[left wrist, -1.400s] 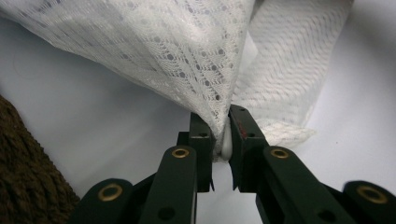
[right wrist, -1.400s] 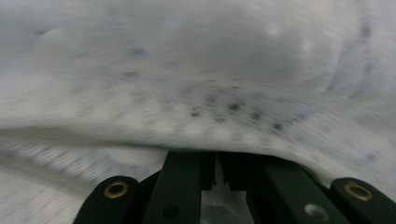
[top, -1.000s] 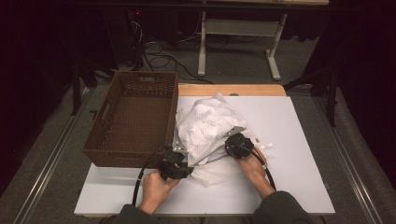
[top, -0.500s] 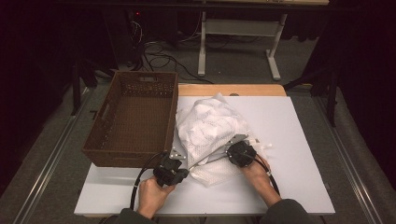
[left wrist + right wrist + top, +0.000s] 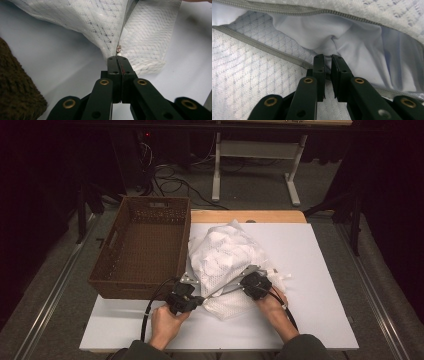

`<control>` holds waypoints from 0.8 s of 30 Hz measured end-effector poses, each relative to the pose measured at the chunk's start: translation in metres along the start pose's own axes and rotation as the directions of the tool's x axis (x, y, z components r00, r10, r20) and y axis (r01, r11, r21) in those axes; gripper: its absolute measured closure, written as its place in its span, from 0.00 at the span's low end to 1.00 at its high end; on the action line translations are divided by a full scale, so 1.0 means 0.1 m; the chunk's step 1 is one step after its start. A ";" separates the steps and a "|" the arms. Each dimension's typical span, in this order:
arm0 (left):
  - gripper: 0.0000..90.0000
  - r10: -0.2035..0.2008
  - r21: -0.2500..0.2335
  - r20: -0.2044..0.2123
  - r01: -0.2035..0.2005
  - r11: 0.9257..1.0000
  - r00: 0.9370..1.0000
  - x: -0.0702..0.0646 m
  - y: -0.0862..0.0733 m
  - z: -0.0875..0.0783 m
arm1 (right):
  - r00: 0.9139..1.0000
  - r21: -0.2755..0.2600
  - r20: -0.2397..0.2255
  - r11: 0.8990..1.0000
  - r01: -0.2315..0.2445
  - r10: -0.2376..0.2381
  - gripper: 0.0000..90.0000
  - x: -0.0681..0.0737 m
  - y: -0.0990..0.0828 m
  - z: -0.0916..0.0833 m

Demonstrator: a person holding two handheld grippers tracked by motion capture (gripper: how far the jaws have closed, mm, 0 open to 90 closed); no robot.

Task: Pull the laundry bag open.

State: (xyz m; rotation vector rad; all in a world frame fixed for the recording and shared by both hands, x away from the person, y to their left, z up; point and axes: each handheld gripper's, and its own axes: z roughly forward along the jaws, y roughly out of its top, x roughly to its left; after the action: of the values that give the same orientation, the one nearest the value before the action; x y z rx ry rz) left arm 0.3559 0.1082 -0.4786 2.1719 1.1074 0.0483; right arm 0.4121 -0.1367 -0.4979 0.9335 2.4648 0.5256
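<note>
A white mesh zip bag (image 5: 225, 255) lies heaped on the white table (image 5: 320, 270), with its near edge stretched between my two grippers. My left gripper (image 5: 200, 298) (image 5: 117, 58) sits at the bag's front left. Its jaws have just been closing and are shut on the bag's edge beside the zipper end (image 5: 119, 48). My right gripper (image 5: 244, 285) (image 5: 327, 57) reaches into the unzipped mouth. Its jaws have just been closing and now pinch a fold of the white cloth (image 5: 329, 42) inside the bag. The grey zipper (image 5: 274, 55) runs across the right gripper view.
A brown wicker basket (image 5: 107, 270) (image 5: 15, 87) stands at the table's left, right next to the left gripper, with nothing in it. Bare white tabletop extends to the right of the bag and along the front. Beyond the table are cables and a stand's legs on the floor.
Both hands have stayed at the bag's near edge. The right gripper has slid slightly toward the person, and the edge between the grippers looks drawn straighter.
</note>
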 end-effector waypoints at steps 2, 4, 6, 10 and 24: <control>0.97 0.006 0.012 0.009 -0.006 1.000 1.000 -0.01 0.01 0.03 | 1.000 -0.004 0.005 1.000 -0.001 0.001 0.92 0.00 0.00 0.00; 0.94 0.010 0.018 0.019 -0.010 1.000 1.000 -0.03 0.01 0.04 | 1.000 -0.003 0.006 1.000 -0.004 0.004 0.92 0.00 0.00 0.00; 0.91 0.012 0.021 0.027 -0.013 1.000 1.000 -0.04 0.01 0.05 | 1.000 0.006 0.004 1.000 -0.005 0.005 0.92 0.00 0.00 0.00; 0.91 0.008 0.019 0.036 -0.008 1.000 0.999 -0.03 0.04 0.09 | 1.000 0.003 0.009 1.000 -0.005 0.005 0.92 0.01 0.00 0.00; 0.84 0.029 -0.039 0.014 -0.028 0.999 0.999 -0.07 0.09 0.08 | 1.000 0.013 0.011 1.000 -0.012 0.012 0.92 0.01 0.01 0.00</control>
State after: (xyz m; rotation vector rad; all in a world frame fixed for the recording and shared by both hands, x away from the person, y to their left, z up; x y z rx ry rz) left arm 0.3603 0.0957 -0.4774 2.1501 1.0586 0.0662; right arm 0.4120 -0.1353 -0.4975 0.9543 2.4575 0.5077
